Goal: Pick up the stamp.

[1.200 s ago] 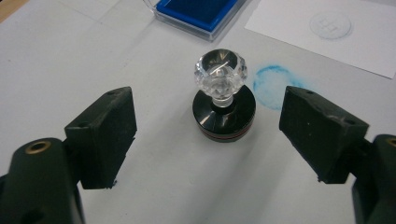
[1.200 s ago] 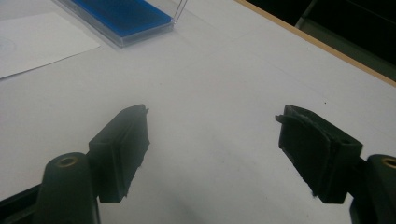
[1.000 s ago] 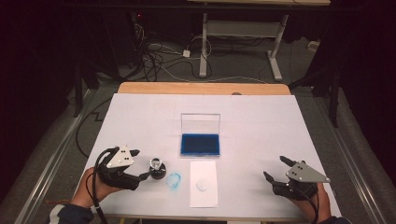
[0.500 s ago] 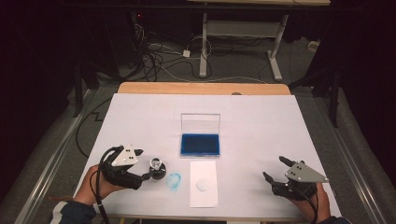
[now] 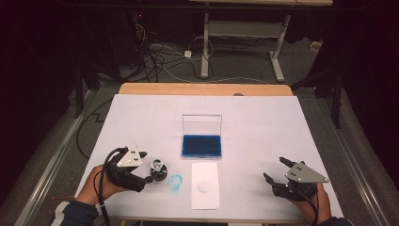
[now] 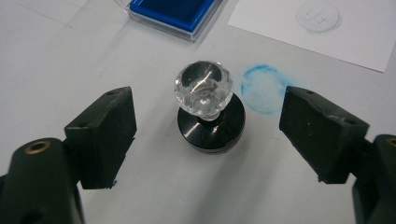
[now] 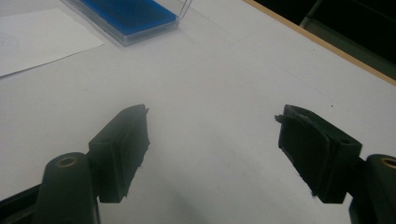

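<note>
Clear faceted glass knob on a black round base: we are noting a stamp (image 6: 210, 112) standing upright on the white counter (image 5: 282, 127), just left of a blue ink ring (image 6: 264, 88) smudged on the surface. We are seeing the left hand-held gripper (image 6: 208, 135) holding its jaws wide apart on either side of the stamp, not touching it. A sheet of white paper (image 5: 205, 185) is carrying a faint round imprint (image 5: 204, 187). Beyond it, a blue ink pad (image 5: 202, 145) is sitting with its clear lid up. Well apart, the right hand-held gripper (image 5: 274, 170) is resting near the counter's right front, jaws apart on nothing.
</note>
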Available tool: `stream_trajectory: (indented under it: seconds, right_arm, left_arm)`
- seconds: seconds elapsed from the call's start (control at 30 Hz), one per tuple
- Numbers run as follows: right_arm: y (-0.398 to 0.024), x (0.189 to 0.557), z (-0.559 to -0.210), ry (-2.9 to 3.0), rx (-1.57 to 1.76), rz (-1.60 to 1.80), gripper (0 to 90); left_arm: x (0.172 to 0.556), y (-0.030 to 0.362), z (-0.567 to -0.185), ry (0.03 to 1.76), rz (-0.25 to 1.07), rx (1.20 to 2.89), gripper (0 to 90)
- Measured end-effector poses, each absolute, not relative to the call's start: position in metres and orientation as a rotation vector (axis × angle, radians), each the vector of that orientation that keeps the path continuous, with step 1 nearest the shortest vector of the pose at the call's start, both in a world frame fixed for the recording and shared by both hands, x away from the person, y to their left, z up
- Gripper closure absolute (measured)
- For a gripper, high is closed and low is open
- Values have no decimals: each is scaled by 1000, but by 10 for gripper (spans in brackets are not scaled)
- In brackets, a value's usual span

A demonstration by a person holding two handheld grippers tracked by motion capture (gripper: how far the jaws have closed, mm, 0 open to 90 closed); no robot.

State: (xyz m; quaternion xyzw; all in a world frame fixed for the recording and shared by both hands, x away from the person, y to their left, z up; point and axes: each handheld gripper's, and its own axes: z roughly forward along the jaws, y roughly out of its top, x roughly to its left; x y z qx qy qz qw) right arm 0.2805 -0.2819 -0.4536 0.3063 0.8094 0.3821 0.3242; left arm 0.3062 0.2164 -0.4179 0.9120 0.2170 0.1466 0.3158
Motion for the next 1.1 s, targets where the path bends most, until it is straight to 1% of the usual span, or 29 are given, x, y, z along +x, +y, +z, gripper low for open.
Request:
stream_trajectory:
  seconds: [0.23,0.37,0.4,0.47,0.5,0.7,0.9,1.1]
  right_arm:
    - [-281,281,-454,2132,799,998,239]
    - [-280,282,-454,2131,799,1001,239]
    - [-280,282,-454,2132,799,1000,239]
    - [-279,282,-454,2135,797,998,239]
    - [-279,282,-454,2135,796,1000,239]
    - [-278,283,-454,2138,793,1003,239]
    - [-277,284,-454,2144,784,1006,239]
    - [-277,285,-455,2148,785,1007,239]
  left_arm:
    - [313,212,-422,560,346,2426,184]
    - [316,209,-423,551,327,2441,211]
    - [317,208,-422,548,330,2445,252]
    - [318,207,-421,544,326,2456,260]
    - [319,206,-421,540,315,2461,282]
    - [325,201,-423,553,310,2476,283]
    - [331,198,-426,564,278,2481,285]
    - [338,200,-432,579,212,2479,316]
